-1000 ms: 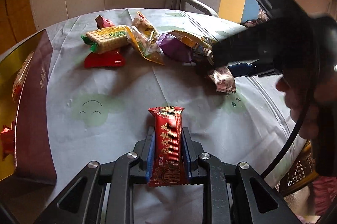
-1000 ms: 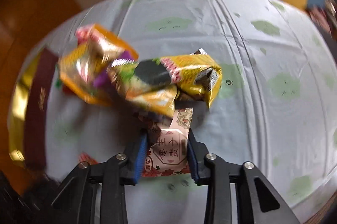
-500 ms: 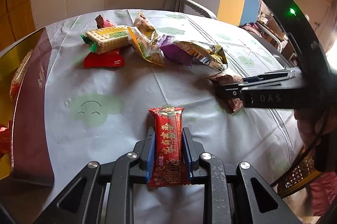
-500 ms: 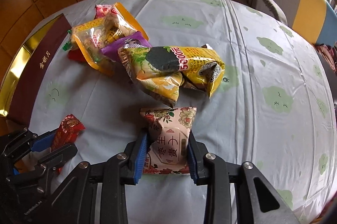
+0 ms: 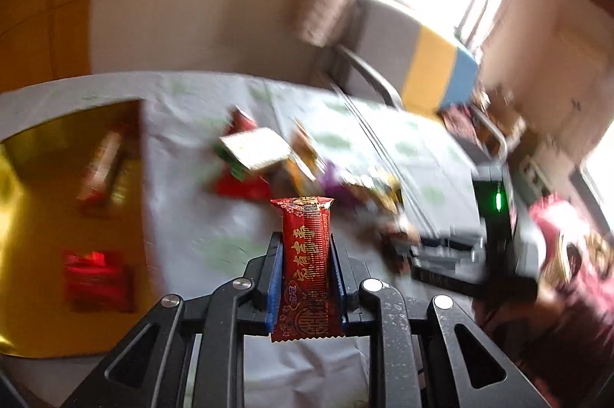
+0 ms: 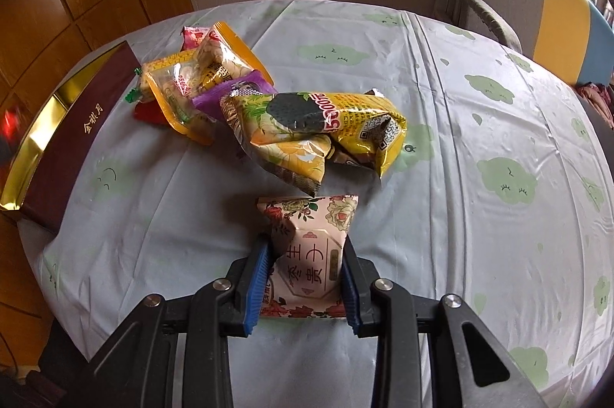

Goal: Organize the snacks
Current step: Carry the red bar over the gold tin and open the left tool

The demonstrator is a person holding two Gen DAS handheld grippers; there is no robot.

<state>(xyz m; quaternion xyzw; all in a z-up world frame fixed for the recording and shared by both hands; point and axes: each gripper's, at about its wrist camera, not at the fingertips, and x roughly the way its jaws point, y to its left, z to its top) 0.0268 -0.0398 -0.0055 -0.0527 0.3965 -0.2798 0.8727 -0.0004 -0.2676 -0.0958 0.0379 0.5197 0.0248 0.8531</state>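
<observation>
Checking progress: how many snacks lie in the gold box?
2: a red packet near the front, a red-gold packet farther back. The gold box is blurred and cropped; more may hide.

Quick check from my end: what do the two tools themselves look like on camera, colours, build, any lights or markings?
Both match: the left tool and right tool have black plastic linkage arms with triangular cutouts, silver pivot screws and blue pads lining the black fingers. In the blurred left view, the right tool's black body shows a lit green indicator light. No readable markings.

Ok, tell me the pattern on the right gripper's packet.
Pink floral packet, red and cream flowers; clearest in the right wrist view.
</observation>
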